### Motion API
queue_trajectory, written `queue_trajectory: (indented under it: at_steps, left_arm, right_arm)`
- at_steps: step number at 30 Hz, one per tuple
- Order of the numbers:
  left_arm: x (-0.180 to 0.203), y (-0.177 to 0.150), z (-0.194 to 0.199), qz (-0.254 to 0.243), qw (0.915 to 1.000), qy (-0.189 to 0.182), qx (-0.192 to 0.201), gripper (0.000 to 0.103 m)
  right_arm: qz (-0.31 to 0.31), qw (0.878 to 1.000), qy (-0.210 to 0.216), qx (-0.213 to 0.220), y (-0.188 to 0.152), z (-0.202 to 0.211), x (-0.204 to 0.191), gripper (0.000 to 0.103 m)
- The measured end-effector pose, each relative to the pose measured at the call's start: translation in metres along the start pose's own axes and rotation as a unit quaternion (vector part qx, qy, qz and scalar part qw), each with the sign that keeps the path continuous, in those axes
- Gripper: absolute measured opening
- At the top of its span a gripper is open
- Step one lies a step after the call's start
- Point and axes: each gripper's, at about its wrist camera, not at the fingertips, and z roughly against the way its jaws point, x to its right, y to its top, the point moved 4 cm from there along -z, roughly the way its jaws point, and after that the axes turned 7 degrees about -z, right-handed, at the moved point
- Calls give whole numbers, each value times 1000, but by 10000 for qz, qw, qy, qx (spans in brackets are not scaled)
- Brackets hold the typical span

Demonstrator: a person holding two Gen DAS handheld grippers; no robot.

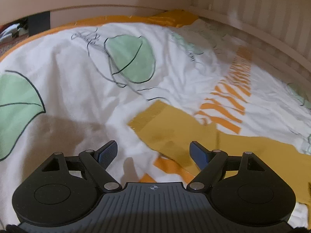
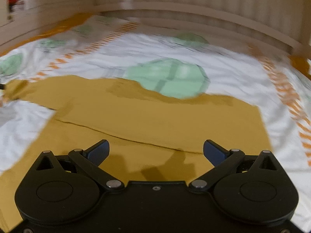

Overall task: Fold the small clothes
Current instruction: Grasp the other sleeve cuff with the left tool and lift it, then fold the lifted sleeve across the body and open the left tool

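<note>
I find my left gripper [image 1: 154,153] tilted downward above the bed sheet [image 1: 77,73], its fingers [image 1: 108,152] spread wide and released with nothing between them, the mustard-yellow garment [image 1: 175,136] lying flat just ahead and to its right. My right gripper [image 2: 156,152] is likewise angled down directly over the same garment [image 2: 155,120], fingers [image 2: 98,152] parted and empty, a fold seam [image 2: 126,136] crossing the cloth just beyond them.
</note>
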Motion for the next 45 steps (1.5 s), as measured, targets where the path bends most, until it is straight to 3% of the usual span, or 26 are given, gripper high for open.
queue_trajectory:
  at_steps: [4,13,14,16,19,24,29,36,40,45]
  left_arm:
    - [-7,-2,-19,155,9998,-69,-103,81]
    - [2,8,-38,-98,9997,-208,116,80]
    - [1,9,-39,-69,9995,-241,167,77]
    - [0,12,-39,-55,9995,-167,250,21]
    - [-1,18,-37,52,9998,-82,189,7]
    - [18,35,-8,266,9983,-385,338,7]
    - [82,65,51,-192,9915,-917,903,7]
    - [209,87,139,-836,9644,-2109,1362,7]
    - [291,75,175,-1139,9438,-2793,1350,7]
    - [389,31,188,-1565,9251,-3314,994,8]
  right_arm:
    - [31,9994,354,-52,0,-3,-27,102]
    - [28,9968,688,-409,-21,-14,-54,102]
    - [24,9966,703,-434,-23,-14,-56,102]
    - [20,9962,740,-465,-26,-14,-57,102]
    - [4,9958,780,-482,-27,-12,-56,102]
    - [-144,9958,799,-431,-27,-7,-47,102]
    - [-286,9957,811,-347,-29,4,-33,102]
    - [-600,9954,742,-114,-33,26,2,102]
    - [-841,9948,560,137,-33,36,24,102]
    - [-1154,9913,533,327,-33,41,46,102]
